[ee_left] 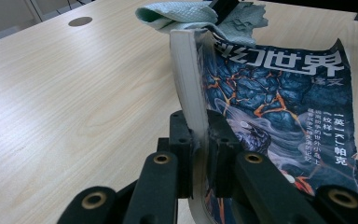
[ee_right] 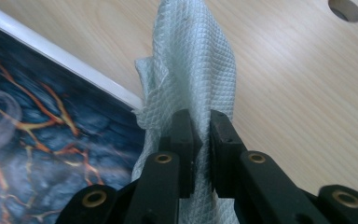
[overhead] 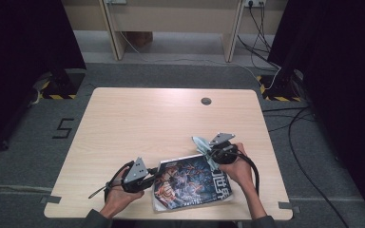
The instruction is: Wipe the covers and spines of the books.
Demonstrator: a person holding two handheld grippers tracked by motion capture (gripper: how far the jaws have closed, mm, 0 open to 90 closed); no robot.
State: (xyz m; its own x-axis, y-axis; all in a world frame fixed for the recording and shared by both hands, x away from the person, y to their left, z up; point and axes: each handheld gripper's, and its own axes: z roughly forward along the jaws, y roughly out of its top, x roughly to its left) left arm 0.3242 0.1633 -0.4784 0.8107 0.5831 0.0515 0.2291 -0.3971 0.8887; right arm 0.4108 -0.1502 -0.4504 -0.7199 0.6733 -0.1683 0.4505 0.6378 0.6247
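A magazine with a dark blue and orange cover lies near the table's front edge. My left gripper is shut on its left edge; in the left gripper view the magazine has that edge lifted and the pads clamp the page block. My right gripper is shut on a pale green cloth at the magazine's far right corner. In the right gripper view the cloth rises between the fingers, beside the magazine cover. The cloth rests over the magazine's far end.
The light wooden table has a round cable hole near its far edge. Grey carpet, cables and black stands with yellow-black tape surround the table. A person's hands enter from the bottom.
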